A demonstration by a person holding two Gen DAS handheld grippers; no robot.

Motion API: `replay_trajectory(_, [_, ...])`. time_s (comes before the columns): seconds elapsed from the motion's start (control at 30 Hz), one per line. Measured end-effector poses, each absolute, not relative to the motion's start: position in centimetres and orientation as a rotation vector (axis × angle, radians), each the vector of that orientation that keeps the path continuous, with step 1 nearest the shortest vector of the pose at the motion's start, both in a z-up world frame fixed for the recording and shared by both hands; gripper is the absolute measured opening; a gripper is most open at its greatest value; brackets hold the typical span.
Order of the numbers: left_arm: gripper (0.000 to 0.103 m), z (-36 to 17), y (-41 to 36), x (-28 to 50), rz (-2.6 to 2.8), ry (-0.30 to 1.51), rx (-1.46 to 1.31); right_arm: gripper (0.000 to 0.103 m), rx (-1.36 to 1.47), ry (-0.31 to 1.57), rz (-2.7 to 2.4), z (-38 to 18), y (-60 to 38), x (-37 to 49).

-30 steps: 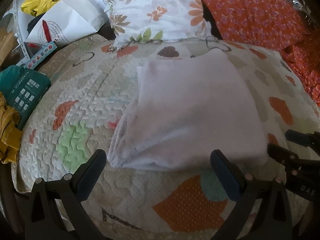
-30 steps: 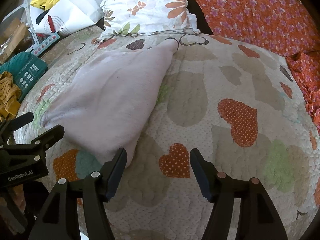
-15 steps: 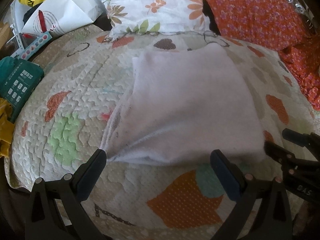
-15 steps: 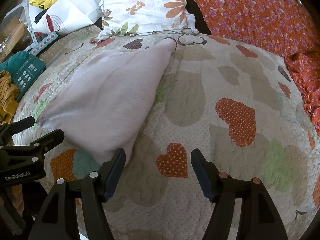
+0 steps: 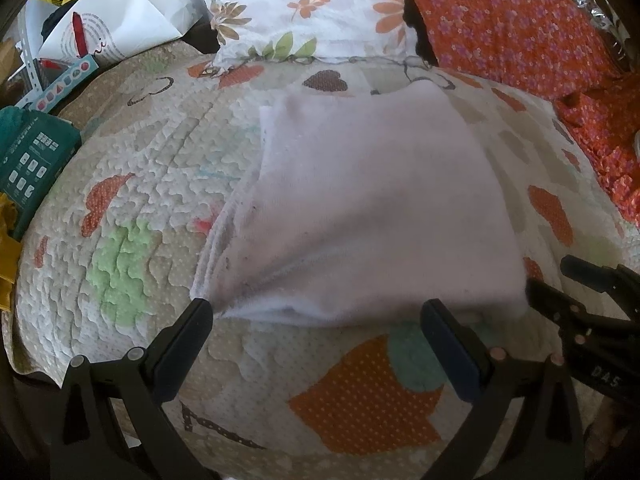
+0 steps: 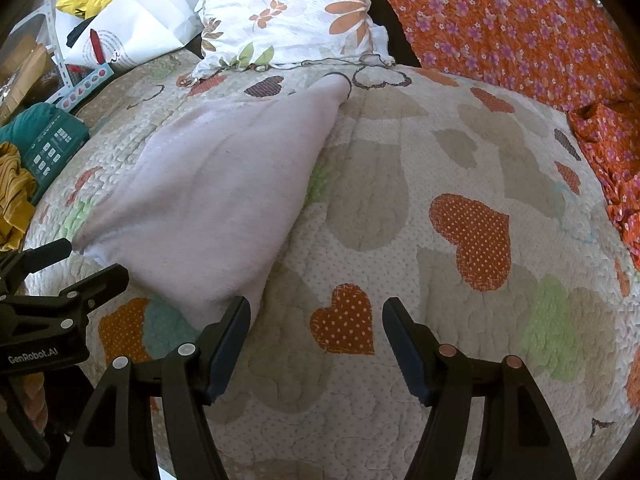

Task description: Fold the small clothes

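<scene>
A folded pale pink garment (image 5: 372,208) lies flat on the heart-patterned quilt (image 5: 132,208). My left gripper (image 5: 316,316) is open at the garment's near edge, its left finger tip at the near left corner; nothing sits between the pads. In the right wrist view the same garment (image 6: 208,200) lies to the left. My right gripper (image 6: 316,320) stands open over bare quilt (image 6: 460,152), its left finger (image 6: 228,332) just by the garment's near right corner. Each gripper shows at the edge of the other's view.
A floral pillow (image 5: 304,8) and an orange flowered cover (image 5: 512,28) lie at the back. White and yellow bags (image 5: 116,20), a teal box (image 5: 32,156) and a mustard cloth (image 6: 14,196) crowd the left side.
The left wrist view has tipped a little, so the garment's near edge now sits closer to the left fingertips. The right gripper has kept still.
</scene>
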State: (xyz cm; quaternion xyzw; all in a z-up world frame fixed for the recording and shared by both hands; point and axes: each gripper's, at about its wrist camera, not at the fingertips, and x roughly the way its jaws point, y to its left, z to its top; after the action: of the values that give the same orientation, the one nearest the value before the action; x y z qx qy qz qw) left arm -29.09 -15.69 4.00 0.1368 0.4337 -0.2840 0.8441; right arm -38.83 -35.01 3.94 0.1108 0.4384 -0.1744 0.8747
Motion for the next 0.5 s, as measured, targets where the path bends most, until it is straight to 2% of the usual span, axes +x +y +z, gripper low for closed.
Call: replay_trajectory(0.5, [0.103,3.58,-15.54,-29.12,-0.596,0.938,0.272,0.074,0.250,0.927,-0.369,3.41,-35.38,-39.01])
